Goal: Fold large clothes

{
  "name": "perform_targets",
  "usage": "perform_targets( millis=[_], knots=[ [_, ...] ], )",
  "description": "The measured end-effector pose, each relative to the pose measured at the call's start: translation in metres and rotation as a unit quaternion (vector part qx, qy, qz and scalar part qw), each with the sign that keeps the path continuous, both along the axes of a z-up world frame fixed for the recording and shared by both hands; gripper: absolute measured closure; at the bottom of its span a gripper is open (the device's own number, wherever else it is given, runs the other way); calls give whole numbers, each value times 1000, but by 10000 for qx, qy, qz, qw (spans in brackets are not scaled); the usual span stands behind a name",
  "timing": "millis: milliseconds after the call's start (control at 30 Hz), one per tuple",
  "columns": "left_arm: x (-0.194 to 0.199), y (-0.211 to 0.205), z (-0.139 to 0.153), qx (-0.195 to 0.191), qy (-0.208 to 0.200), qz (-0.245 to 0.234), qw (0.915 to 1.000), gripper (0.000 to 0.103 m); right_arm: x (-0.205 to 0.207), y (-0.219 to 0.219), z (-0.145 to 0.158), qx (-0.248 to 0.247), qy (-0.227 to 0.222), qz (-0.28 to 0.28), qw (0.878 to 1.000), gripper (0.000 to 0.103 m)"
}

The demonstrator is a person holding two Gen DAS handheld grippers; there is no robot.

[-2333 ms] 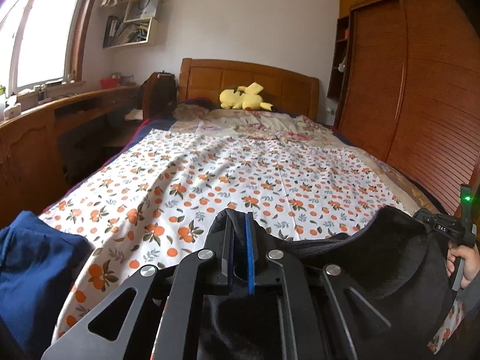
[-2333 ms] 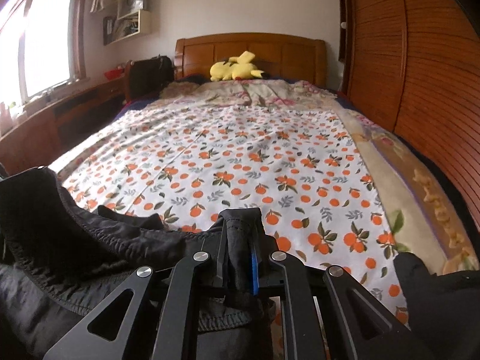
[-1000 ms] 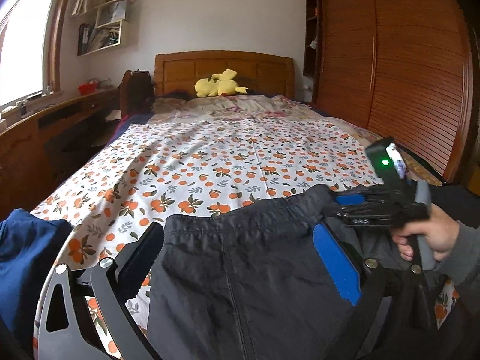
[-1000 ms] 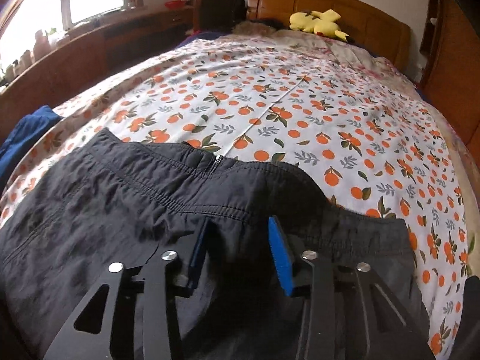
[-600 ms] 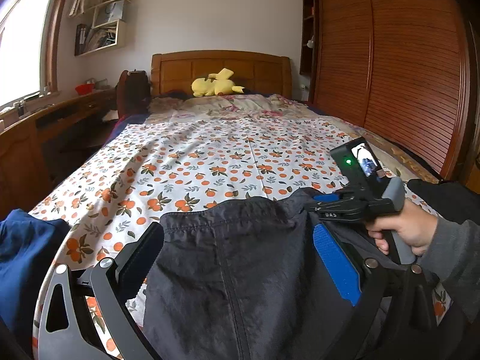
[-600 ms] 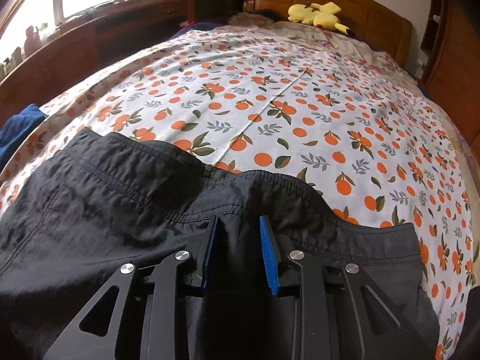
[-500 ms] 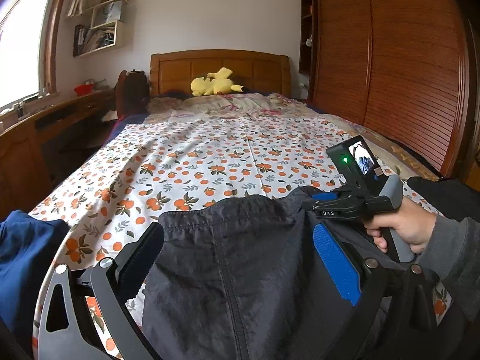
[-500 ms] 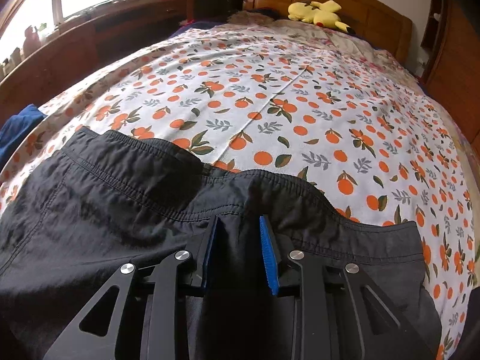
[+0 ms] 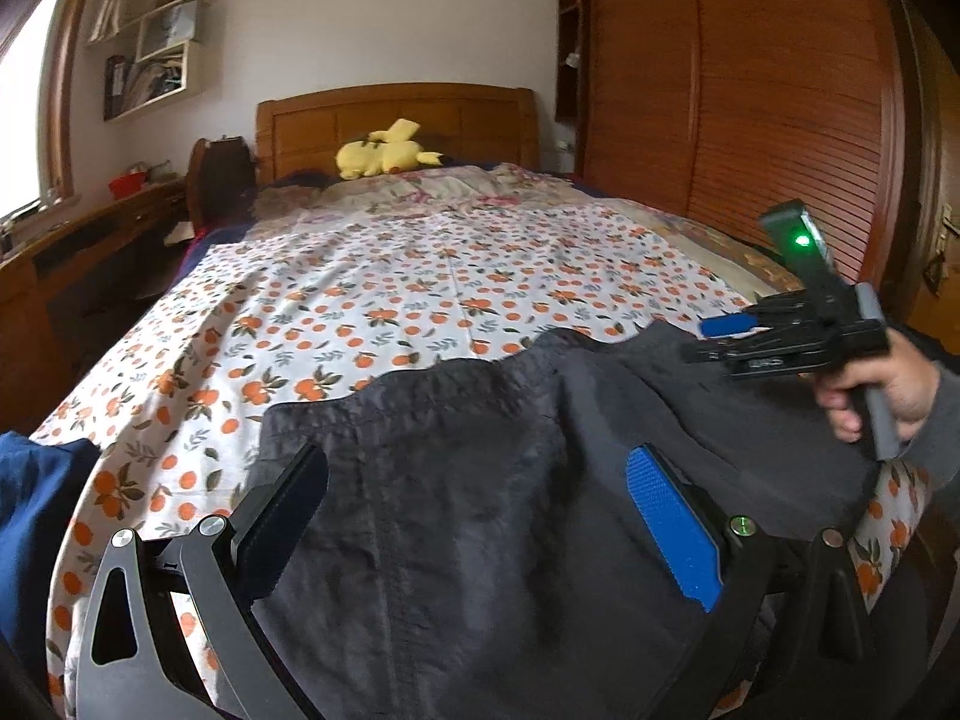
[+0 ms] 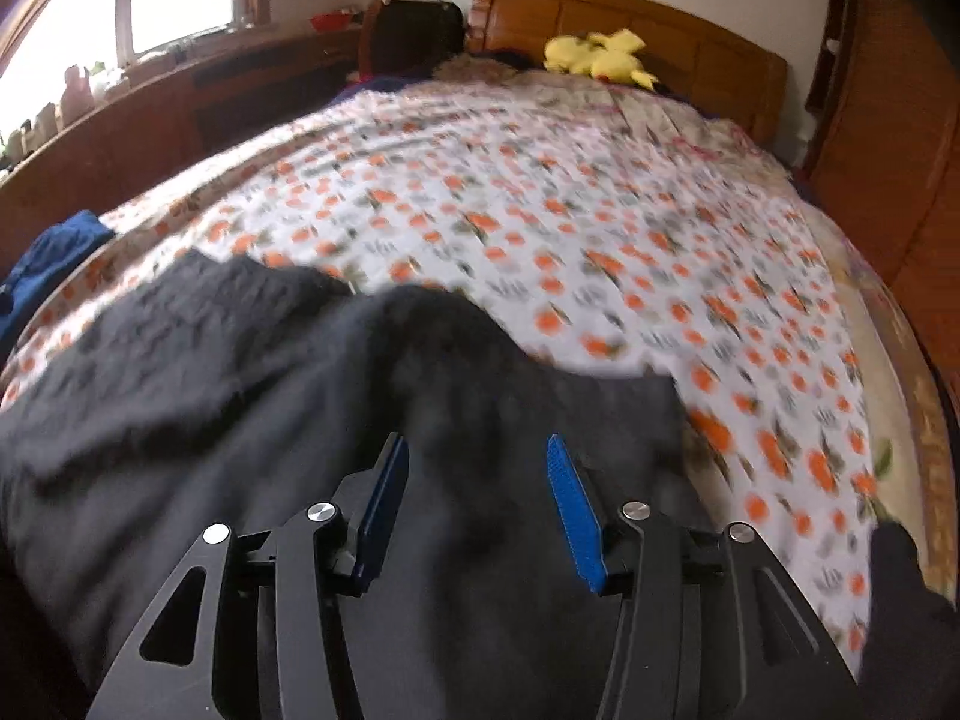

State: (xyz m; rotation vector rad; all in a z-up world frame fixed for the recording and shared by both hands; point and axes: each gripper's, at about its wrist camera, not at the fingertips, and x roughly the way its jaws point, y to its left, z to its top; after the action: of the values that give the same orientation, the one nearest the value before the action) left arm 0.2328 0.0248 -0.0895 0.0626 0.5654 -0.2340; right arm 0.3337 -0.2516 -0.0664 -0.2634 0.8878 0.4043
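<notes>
Left wrist view: the left gripper (image 9: 474, 516) hangs spread wide above the dark trousers (image 9: 480, 480), which lie flat on the orange-print bed (image 9: 420, 276); a hand (image 9: 882, 390) holds the right gripper (image 9: 729, 336) at their far edge.

Right wrist view: blurred; the right gripper (image 10: 477, 504) is opening, pads clear of the trousers (image 10: 300, 372) beneath.
</notes>
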Motion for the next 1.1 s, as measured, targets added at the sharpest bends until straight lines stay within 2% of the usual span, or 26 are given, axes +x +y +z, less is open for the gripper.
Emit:
perform_targets(
  millis=[200, 300, 333, 400, 467, 633, 767, 1100],
  knots=[
    [-6, -13, -3, 50, -17, -133, 9999, 3, -26, -41, -13, -219, 130, -282, 9993, 60],
    [-9, -18, -5, 86, -2, -159, 9998, 3, -23, -57, -37, -383, 331, -495, 9975, 61],
    [-9, -19, -5, 106, -12, -166, 9998, 3, -21, -63, -48, -362, 449, -524, 9970, 60],
    [-13, -22, -5, 143, -46, -174, 9997, 3, -17, -78, -59, 137, 632, -700, 9955, 60],
    [-17, -23, -5, 136, -55, -173, 9997, 3, -22, -81, -56, 188, 534, -715, 9958, 60],
    [-27, -27, -12, 162, 17, -176, 9997, 3, -50, -77, -35, -118, 60, -776, 9969, 60],
    [-33, -29, -16, 150, 59, -164, 9997, 3, -82, -68, -14, -64, -219, -566, 9981, 60],
    [-53, -37, -19, 174, 61, -126, 9998, 3, -142, -1, -3, 371, -318, 264, 9985, 59]
  ],
)
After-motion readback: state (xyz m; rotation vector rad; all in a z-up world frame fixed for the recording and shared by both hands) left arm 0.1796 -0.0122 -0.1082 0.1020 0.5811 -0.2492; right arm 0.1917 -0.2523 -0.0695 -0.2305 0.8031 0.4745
